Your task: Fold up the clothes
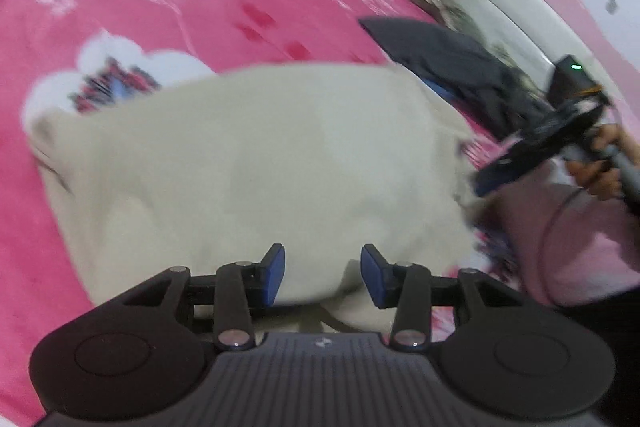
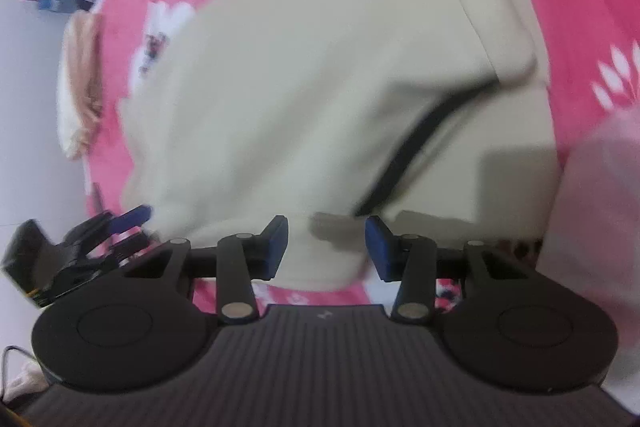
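Cream fleece garment with a black trim line (image 2: 320,75) lies spread on the pink floral bedspread (image 1: 120,19); left tongs (image 1: 322,277) gaping, near hem between the blue pads, not pinched; right tongs (image 2: 327,247) likewise parted, empty, over the near edge beside the trim; both views blurred. Advice — close on one layer at each near corner, lift together, lay the fold flat; avoid the dark clothes pile (image 1: 448,67).

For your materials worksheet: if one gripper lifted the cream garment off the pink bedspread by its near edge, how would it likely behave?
The cream garment would probably droop, not hold shape: it lies in soft rounded folds on the pink bedspread. It looks thick, so perhaps fairly heavy for clothing. The folded layers would likely slide apart, since the open left gripper and right gripper pin nothing.
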Demonstrator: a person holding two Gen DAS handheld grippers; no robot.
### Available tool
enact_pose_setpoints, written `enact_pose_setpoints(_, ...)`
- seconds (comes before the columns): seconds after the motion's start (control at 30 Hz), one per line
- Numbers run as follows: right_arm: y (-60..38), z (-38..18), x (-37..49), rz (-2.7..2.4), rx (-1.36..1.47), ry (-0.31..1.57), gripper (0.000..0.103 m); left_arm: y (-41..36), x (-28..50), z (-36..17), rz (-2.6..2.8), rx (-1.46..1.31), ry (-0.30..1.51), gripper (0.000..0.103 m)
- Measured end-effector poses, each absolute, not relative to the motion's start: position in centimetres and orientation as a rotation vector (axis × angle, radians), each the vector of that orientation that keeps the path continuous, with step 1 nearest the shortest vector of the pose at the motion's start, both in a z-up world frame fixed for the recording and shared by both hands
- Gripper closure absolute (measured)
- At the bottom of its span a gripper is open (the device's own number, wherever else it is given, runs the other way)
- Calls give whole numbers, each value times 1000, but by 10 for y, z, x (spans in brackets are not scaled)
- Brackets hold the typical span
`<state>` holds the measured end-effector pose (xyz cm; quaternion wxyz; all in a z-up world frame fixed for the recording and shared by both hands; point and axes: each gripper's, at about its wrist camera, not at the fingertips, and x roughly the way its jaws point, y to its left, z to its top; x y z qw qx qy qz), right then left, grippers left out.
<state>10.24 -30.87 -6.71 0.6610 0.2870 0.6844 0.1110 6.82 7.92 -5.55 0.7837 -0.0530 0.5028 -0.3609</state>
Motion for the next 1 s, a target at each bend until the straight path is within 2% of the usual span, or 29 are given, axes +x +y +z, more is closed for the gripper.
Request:
enact_pose_setpoints(0.27, -320, -96, 93, 159, 788, 1505, 55, 90, 65, -74, -792, -288, 1191, 58)
enact_pose_setpoints(0.47, -327, -103, 84, 136, 882, 1435, 55, 78, 65, -87, -822, -248, 1219, 50)
enact_pose_setpoints(0.63, -325, -101, 84, 125, 893, 1416, 55, 71, 66, -94, -850, -263, 1304, 50)
enact_pose_setpoints(0.8, -328, -102, 85, 111, 904, 1397, 55, 66, 53, -99, -833, -169, 1301, 49)
enact_pose_setpoints(0.97, -327, -103, 86, 112, 907, 1362, 56, 75, 62, -106, -737, -323, 1252, 50)
enact_pose_setpoints(1.0, -326, -102, 85, 112, 901, 1354, 60, 77, 63, -106, -727, -359, 1237, 50)
